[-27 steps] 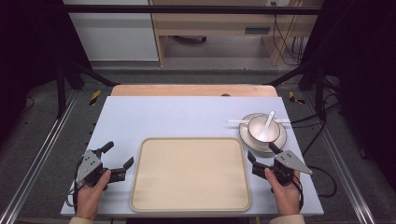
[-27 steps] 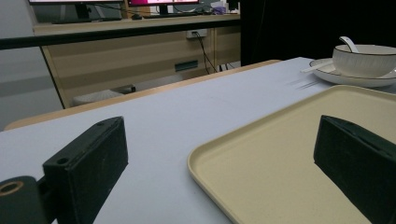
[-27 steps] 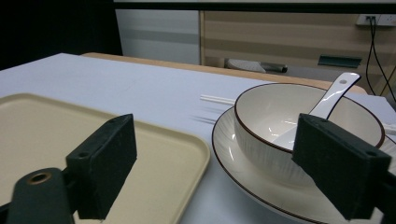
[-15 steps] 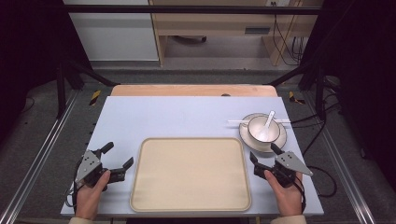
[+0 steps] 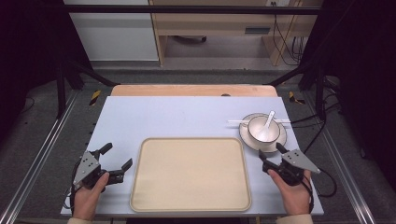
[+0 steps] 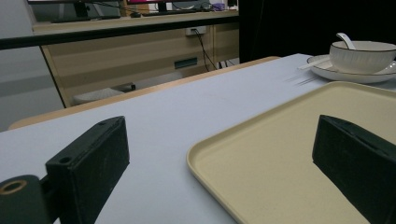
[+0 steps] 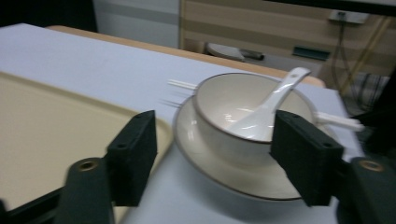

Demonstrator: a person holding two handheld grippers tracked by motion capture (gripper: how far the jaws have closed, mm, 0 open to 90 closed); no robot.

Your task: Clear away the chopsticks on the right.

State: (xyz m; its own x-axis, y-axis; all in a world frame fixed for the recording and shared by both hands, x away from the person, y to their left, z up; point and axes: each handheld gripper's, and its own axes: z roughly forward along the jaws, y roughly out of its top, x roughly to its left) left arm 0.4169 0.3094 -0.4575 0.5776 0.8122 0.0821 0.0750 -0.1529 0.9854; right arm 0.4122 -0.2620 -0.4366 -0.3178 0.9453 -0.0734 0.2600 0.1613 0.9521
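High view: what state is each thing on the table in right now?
Tray: empty, flat on the table.
Bowl: upright on the plate, a spoon in it.
Spoon: leaning in the bowl.
Plate: under the bowl.
Left gripper: open, holding nothing.
Right gripper: open, holding nothing.

**Lighting and image quality**

High view: even overhead light on the pale table; dark, underexposed surroundings at both sides; soft short shadows beside the tray. Left gripper view: sharp mid-distance, near jaws slightly soft, black upper right background. Right gripper view: overall motion blur; a dull highlight inside the bowl; jaws and spoon smeared.
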